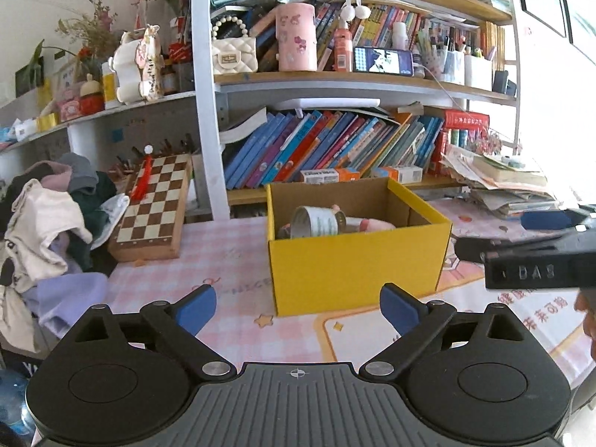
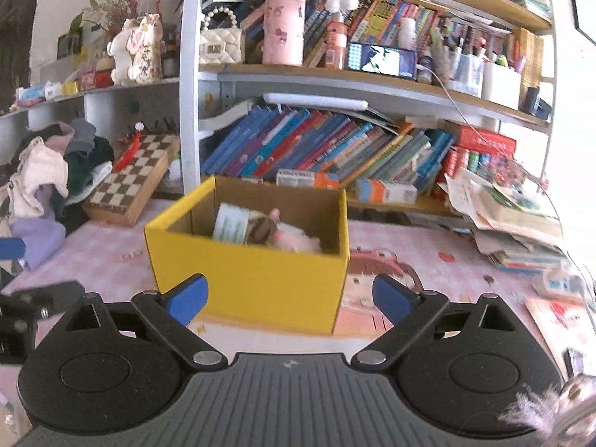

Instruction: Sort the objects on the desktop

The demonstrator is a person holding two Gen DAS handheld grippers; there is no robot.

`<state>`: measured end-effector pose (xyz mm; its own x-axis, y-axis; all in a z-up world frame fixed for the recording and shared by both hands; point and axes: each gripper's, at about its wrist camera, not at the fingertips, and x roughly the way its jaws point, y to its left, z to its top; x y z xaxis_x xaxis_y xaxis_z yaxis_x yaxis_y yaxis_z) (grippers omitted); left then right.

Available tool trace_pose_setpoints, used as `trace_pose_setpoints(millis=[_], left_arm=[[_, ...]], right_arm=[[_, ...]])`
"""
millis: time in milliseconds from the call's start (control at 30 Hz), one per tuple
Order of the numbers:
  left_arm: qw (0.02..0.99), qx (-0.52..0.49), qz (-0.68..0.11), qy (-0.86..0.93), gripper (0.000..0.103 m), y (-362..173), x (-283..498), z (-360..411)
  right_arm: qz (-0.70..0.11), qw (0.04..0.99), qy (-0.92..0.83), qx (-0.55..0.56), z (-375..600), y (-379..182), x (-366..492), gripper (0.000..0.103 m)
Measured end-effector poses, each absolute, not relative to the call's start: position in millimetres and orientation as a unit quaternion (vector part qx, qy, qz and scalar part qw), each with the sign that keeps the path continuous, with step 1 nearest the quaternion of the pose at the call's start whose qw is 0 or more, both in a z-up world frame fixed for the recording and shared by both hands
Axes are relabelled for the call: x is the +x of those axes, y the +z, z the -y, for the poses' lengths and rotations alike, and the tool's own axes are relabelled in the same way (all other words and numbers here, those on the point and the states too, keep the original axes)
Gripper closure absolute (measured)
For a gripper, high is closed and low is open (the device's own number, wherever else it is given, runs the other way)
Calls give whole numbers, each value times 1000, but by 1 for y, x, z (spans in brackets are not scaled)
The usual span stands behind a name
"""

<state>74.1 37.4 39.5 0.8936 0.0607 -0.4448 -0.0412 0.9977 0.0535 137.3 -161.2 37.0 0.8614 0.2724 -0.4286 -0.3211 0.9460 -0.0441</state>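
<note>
A yellow cardboard box (image 1: 357, 264) stands on the pink desk mat; it also shows in the right wrist view (image 2: 253, 279). Inside lie a tape roll (image 1: 314, 221) (image 2: 231, 225) and a pink plush toy (image 1: 372, 224) (image 2: 294, 240). My left gripper (image 1: 298, 311) is open and empty, just in front of the box. My right gripper (image 2: 290, 298) is open and empty, also in front of the box. The right gripper's body (image 1: 536, 260) shows at the right edge of the left wrist view.
A chessboard (image 1: 152, 208) leans at the back left beside a pile of clothes (image 1: 48, 231). Bookshelves (image 1: 335, 149) rise behind the box. A stack of papers and books (image 2: 514, 223) sits at the right. A small packet (image 2: 558, 285) and a booklet (image 2: 562, 320) lie on the mat at right.
</note>
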Motion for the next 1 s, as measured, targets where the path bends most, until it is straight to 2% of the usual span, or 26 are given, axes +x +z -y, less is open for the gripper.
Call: trace_pose_setpoints(millis=[200, 333, 533, 1000], left_arm=[[972, 23, -229, 42, 4, 35, 58, -34], [970, 26, -233, 55, 3, 28, 49, -29], [961, 34, -267, 64, 2, 13, 40, -20], [952, 34, -298, 59, 0, 4, 22, -11]], right_arm=[[-222, 963, 143, -61, 163, 24, 109, 7], [-226, 963, 135, -57, 166, 17, 94, 2], [-253, 957, 129, -62, 172, 4, 78, 0], [-295, 945, 131, -52, 180, -7, 65, 0]])
